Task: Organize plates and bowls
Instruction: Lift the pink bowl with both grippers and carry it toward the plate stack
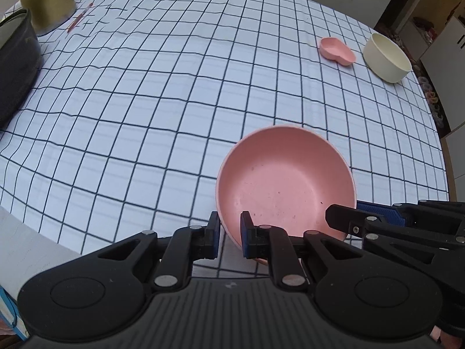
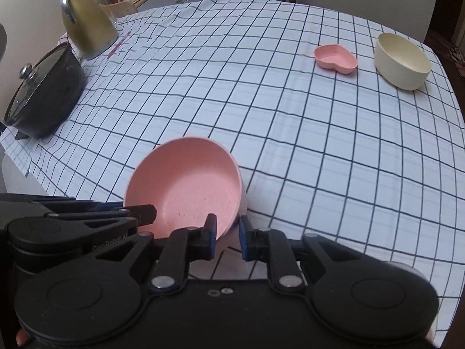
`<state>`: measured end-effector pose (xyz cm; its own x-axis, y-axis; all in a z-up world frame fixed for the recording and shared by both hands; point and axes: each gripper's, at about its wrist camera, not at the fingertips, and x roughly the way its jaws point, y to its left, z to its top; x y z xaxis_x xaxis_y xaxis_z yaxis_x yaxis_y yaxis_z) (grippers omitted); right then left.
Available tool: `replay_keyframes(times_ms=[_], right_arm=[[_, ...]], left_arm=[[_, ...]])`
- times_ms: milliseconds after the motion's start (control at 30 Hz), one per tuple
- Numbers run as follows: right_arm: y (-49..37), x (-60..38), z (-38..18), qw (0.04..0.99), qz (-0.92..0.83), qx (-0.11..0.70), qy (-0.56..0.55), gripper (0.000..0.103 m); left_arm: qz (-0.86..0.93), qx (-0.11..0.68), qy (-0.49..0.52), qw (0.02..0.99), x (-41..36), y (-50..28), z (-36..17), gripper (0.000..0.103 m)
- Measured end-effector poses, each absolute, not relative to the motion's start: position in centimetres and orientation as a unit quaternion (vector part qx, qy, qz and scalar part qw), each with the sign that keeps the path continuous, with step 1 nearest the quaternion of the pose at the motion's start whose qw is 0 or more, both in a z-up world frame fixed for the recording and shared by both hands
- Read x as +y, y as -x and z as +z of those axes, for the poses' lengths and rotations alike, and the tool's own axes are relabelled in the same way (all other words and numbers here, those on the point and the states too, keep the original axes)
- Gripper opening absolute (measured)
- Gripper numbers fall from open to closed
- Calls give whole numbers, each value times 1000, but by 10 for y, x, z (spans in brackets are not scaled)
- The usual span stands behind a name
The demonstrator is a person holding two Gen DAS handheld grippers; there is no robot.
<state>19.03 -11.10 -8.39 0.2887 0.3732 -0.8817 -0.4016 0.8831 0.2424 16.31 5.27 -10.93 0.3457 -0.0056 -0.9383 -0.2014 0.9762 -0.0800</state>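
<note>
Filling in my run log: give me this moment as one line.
left gripper: shut on pink bowl rim | right gripper: shut on same bowl | heart dish, cream bowl: untouched

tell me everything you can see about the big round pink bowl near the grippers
The big round pink bowl is matte, plastic-looking, with dark specks inside and otherwise empty. It sits tilted above the white checked tablecloth, opening facing the cameras. The left gripper straddles its near rim at one side, the right gripper at the other, each with one finger inside; whether they pinch the rim is unclear.
</note>
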Motion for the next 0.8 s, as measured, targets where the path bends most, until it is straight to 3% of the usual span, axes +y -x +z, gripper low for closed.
replay_keyframes(times_ms=[800], right_arm=[[-176,-73,-106,785,249,567,25,16]], left_arm=[[72,584,92,803,79,-146,-120,14]])
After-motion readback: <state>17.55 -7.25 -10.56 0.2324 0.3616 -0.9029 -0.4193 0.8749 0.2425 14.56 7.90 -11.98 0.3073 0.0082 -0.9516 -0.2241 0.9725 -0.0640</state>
